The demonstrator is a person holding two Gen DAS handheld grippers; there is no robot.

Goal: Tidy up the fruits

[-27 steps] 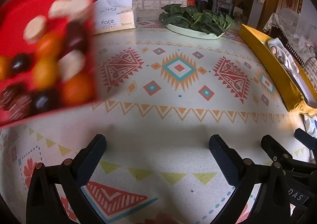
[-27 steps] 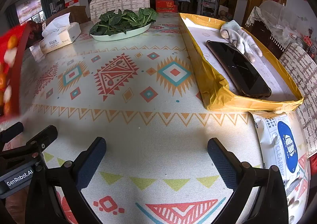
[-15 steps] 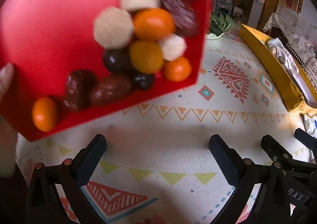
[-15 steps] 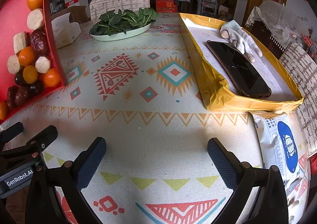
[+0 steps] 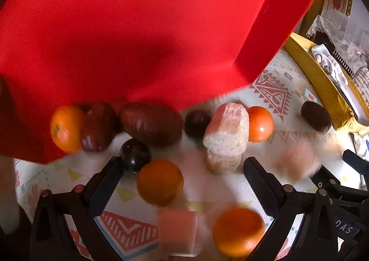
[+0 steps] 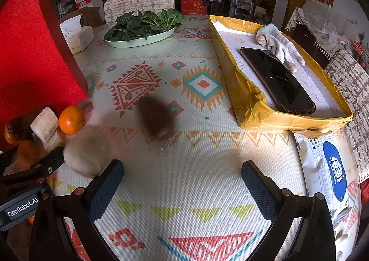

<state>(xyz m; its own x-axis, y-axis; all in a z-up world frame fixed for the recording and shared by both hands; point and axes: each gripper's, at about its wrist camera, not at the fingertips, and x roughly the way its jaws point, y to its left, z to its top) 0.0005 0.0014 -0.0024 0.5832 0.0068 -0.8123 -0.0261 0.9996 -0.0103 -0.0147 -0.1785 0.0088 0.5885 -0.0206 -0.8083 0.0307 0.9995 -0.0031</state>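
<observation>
Left gripper (image 5: 183, 176): jaws wide open, nothing held, angled down over the patterned tablecloth (image 6: 196, 168). Right gripper (image 6: 182, 175): jaws wide open, empty, angled down over the same cloth.

A red tray (image 5: 138, 30) is tilted steeply above the table and fills the upper left-wrist view; its edge also shows at the left of the right-wrist view.

Fruits lie or blur just under the tray's lower edge:
- an orange (image 5: 65, 129) and a dark date (image 5: 98, 127) at the tray's lip, touching
- a larger date (image 5: 151, 123) beside them
- two dark round fruits (image 5: 135, 158), one just beside the left finger
- a pale chunk (image 5: 227, 131) resting on another pale piece, with an orange (image 5: 260, 123) just beside it
- two blurred oranges (image 5: 160, 182) between the left jaws
- one date (image 5: 316, 119) well apart, near the yellow box (image 6: 251, 104)

In the right-wrist view a blurred date (image 6: 156, 120) is at mid-cloth and a blurred pale piece (image 6: 86, 151) is near the left finger.

Yellow box holds a phone (image 6: 276, 83) and a glove (image 6: 279, 45). A plate of greens (image 6: 140, 28) and a tissue box (image 6: 77, 34) stand at the far side
</observation>
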